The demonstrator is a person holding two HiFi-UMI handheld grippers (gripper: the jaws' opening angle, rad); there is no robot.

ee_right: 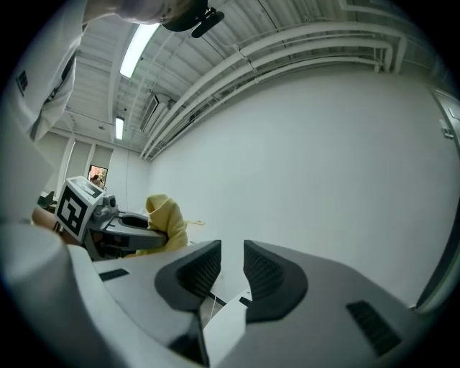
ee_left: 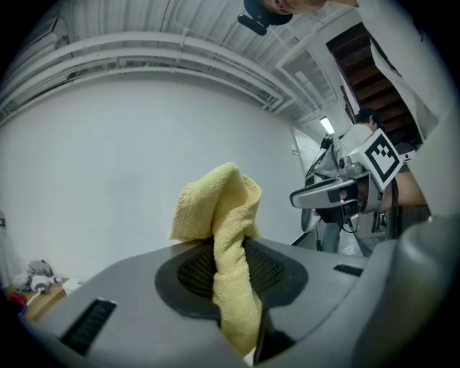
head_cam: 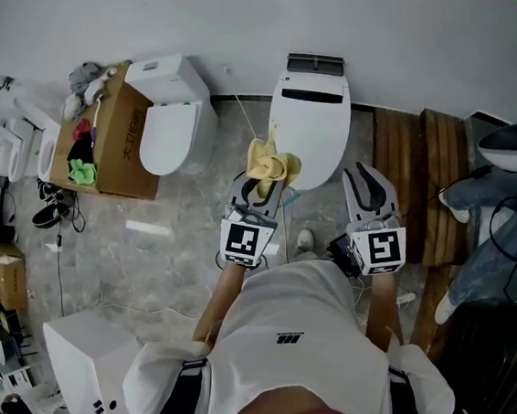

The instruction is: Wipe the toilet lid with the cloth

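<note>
Cloth (head_cam: 270,164): pinched in left gripper (head_cam: 258,189), sticking up.
Lid (head_cam: 309,124): long way toward wall (head_cam: 260,18), bare.
Right gripper (head_cam: 371,184): jaws apart, empty.

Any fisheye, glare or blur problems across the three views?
Head view: evenly lit, sharp, no hard shadows. Left gripper view: strong fisheye, black corners; the yellow terry cloth is sharp. Right gripper view: same fisheye and black corners; the ceiling strip light is blown out.

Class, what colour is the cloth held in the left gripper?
Yellow. The cloth shows best in the left gripper view.
</note>
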